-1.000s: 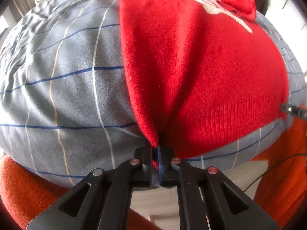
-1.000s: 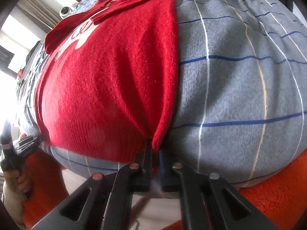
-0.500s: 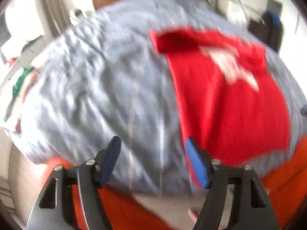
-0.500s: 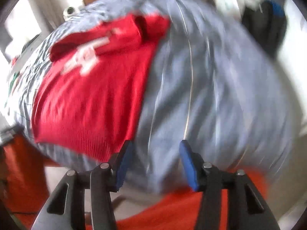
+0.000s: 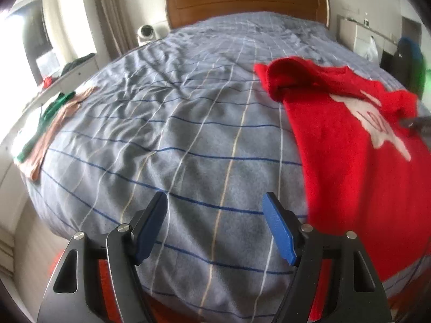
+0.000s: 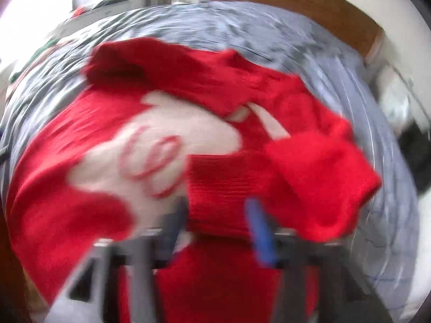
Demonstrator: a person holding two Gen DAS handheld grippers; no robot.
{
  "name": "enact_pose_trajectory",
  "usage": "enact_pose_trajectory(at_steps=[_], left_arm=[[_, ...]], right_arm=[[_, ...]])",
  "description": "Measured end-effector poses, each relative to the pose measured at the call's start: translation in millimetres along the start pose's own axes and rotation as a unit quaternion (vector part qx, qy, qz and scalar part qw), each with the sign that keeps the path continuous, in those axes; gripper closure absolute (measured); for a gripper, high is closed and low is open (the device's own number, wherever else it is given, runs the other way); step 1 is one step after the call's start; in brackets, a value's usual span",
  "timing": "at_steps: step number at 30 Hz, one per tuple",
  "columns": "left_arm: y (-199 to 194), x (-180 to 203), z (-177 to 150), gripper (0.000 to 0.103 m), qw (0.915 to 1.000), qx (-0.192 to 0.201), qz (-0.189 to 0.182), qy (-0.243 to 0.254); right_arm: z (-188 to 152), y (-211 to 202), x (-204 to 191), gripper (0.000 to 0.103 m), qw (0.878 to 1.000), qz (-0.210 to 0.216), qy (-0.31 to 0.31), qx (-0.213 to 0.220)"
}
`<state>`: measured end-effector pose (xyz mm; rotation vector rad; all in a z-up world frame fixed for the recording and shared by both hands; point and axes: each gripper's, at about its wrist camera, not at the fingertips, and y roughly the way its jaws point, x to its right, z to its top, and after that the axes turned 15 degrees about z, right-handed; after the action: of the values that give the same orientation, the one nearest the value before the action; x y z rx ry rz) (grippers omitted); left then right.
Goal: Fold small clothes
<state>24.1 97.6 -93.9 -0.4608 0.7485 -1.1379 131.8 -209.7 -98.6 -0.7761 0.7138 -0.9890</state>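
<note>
A red sweater (image 5: 363, 161) with a white figure on its chest lies flat on the right side of the grey checked bed cover (image 5: 188, 140), its sleeves bunched across the top. My left gripper (image 5: 215, 226) hovers open above bare cover, left of the sweater's hem, with nothing between its blue pads. The right wrist view is blurred by motion. There my right gripper (image 6: 215, 215) points down at the sweater (image 6: 80, 188), its jaws still apart and closing around a ribbed sleeve cuff (image 6: 218, 188) that lies between them. A dark blur at the sweater's right edge is the right gripper (image 5: 416, 123).
Green and tan clothes (image 5: 54, 118) lie at the bed's left edge. A wooden headboard (image 5: 242, 2) ends the bed, with a white round device (image 5: 146, 33) beside it. A dark bag (image 5: 409, 62) stands at the right. Orange cloth (image 5: 113, 269) shows below the bed's near edge.
Both grippers let go of the sweater's hem and lifted off. The left one opened and swung left over bare cover. The right one opened and moved up the sweater to the sleeve cuff.
</note>
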Motion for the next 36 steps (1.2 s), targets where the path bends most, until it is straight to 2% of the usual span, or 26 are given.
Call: enact_pose_trajectory(at_steps=[2, 3, 4, 7, 10, 13, 17, 19, 22, 28, 30, 34, 36], left_arm=[[2.2, 3.3, -0.5, 0.028, 1.0, -0.005, -0.003, 0.005], [3.9, 5.2, -0.3, 0.028, 0.9999, -0.007, -0.006, 0.006], [4.8, 6.8, -0.2, 0.028, 0.9999, -0.009, -0.009, 0.007], [5.5, 10.9, -1.0, 0.028, 0.9998, -0.013, -0.013, 0.01], [4.0, 12.6, -2.7, 0.028, 0.9998, -0.013, -0.01, 0.011], [6.2, 14.4, -4.3, 0.028, 0.9997, -0.022, -0.008, 0.011], [9.3, 16.5, -6.2, 0.028, 0.9994, -0.031, -0.003, 0.014], [9.2, 16.5, -7.2, 0.028, 0.9994, -0.03, 0.0, 0.017], [9.9, 16.3, -8.5, 0.028, 0.9993, -0.032, 0.003, 0.019], [12.2, 12.8, -8.9, 0.028, 0.9992, -0.039, 0.001, 0.013], [13.2, 11.7, -8.6, 0.028, 0.9991, -0.04, 0.0, 0.011], [14.1, 11.7, -9.0, 0.028, 0.999, -0.043, -0.002, 0.011], [14.5, 11.7, -9.1, 0.027, 0.999, -0.044, -0.002, 0.012]], right_arm=[[-5.8, -28.8, 34.3, 0.095, 0.996, 0.005, 0.073, 0.046], [-14.3, -56.0, 63.7, 0.095, 0.989, -0.001, 0.123, 0.077], [-19.7, -71.3, 78.9, 0.095, 0.985, -0.007, 0.146, 0.091], [-57.1, -145.1, 154.2, 0.095, 0.957, -0.056, 0.242, 0.149], [-94.9, -198.2, 211.0, 0.095, 0.929, -0.11, 0.308, 0.173], [-136.2, -228.2, 247.7, 0.095, 0.902, -0.122, 0.37, 0.184], [-177.2, -219.0, 255.1, 0.095, 0.887, -0.092, 0.418, 0.172], [-195.3, -203.7, 257.0, 0.095, 0.875, -0.078, 0.447, 0.166], [-225.8, -195.8, 267.1, 0.097, 0.849, -0.059, 0.494, 0.177], [-252.1, -193.0, 276.2, 0.098, 0.802, -0.014, 0.55, 0.234], [-256.3, -195.2, 275.8, 0.098, 0.792, -0.006, 0.559, 0.245], [-257.7, -200.2, 272.3, 0.097, 0.783, 0.01, 0.566, 0.258], [-264.5, -203.5, 270.1, 0.096, 0.773, 0.019, 0.574, 0.269]])
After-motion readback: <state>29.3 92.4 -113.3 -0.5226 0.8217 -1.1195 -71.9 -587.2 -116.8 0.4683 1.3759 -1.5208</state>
